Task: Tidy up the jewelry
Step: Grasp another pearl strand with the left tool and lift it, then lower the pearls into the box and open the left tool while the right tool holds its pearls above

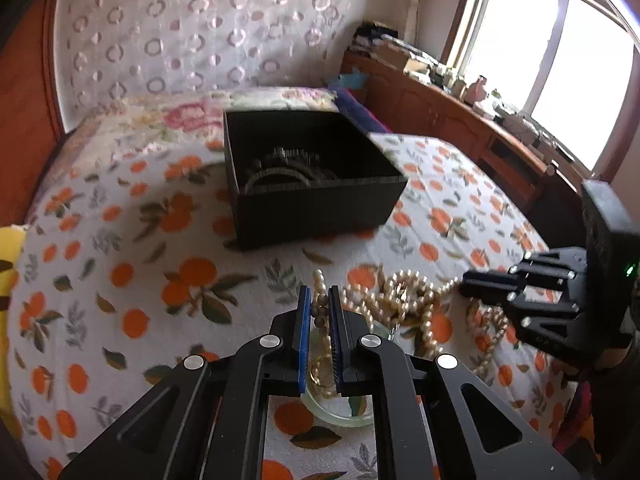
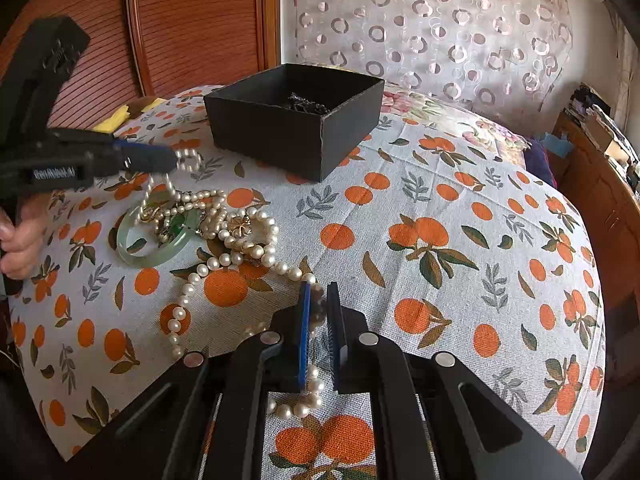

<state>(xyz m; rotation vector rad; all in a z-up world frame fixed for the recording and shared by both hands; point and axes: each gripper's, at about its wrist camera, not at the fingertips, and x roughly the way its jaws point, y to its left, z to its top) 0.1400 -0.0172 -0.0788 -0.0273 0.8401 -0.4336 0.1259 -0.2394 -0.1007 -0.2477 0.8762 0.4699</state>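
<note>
A tangle of cream pearl strands with gold charms lies on the orange-print cloth, partly over a pale green jade bangle. My left gripper is shut on a small pearl strand, whose loop sticks out past its tips; the bangle lies below it. My right gripper is shut on a long pearl necklace that runs between its blue pads. From the left wrist view it reaches in at the right, beside the pearl pile. A black open box stands beyond.
Dark jewelry lies inside the box. The print cloth covers a bed. A wooden headboard stands at the back left and a cluttered wooden sideboard runs under the window on the right. A hand grips the left tool.
</note>
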